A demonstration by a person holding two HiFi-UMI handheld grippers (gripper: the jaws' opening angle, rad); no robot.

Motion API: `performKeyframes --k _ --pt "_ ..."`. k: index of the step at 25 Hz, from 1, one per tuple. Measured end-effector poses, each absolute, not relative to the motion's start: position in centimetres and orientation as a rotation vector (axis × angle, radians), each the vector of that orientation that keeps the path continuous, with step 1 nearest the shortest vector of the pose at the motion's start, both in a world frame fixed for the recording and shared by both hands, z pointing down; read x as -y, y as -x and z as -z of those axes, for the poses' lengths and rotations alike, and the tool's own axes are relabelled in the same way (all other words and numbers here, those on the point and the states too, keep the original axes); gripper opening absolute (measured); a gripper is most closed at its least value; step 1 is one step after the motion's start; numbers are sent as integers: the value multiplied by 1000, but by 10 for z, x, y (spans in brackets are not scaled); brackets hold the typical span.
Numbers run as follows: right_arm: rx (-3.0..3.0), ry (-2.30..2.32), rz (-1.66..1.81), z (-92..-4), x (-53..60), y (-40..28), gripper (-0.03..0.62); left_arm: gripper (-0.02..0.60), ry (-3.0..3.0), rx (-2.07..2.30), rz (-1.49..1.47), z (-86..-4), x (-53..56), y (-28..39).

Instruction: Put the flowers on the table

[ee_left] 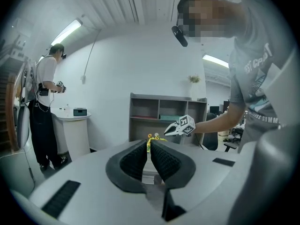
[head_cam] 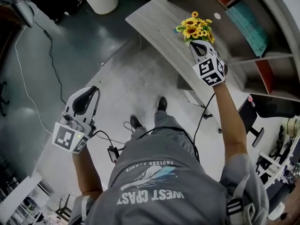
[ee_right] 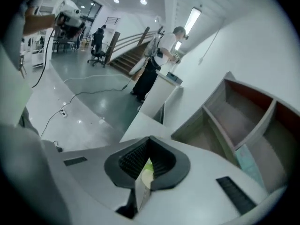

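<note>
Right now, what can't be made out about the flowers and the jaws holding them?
- Head view: the right gripper covers the flowers' stems, so contact with the table is unclear.
- Right gripper view: only a pale green sliver shows between the jaws; the blooms are hidden by the gripper's body.
- Left gripper view: the flowers are tiny, partly behind the left gripper.

Glossy grey floor (head_cam: 79, 41); wood-grain table (head_cam: 150, 20) against open shelf unit (head_cam: 262, 50); white walls (ee_left: 112, 74), ceiling strip lights (ee_left: 68, 32), staircase (ee_right: 129, 57) beyond.
</note>
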State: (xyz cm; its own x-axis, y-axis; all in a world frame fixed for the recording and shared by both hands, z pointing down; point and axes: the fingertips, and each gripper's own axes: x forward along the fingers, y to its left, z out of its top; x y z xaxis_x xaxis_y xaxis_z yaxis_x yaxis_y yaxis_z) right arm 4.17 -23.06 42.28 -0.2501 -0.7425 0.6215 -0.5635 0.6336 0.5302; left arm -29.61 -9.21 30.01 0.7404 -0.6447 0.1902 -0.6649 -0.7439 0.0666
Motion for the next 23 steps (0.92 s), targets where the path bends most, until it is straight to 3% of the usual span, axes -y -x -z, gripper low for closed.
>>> performKeyframes --k 10,23 --pt "2103 -1277 419 -269 147 40 28 38 -2838 1108 -160 -292 75 344" --pt "2050 -1413 502 -205 73 63 28 38 -2859 1107 -72 -287 40 378"
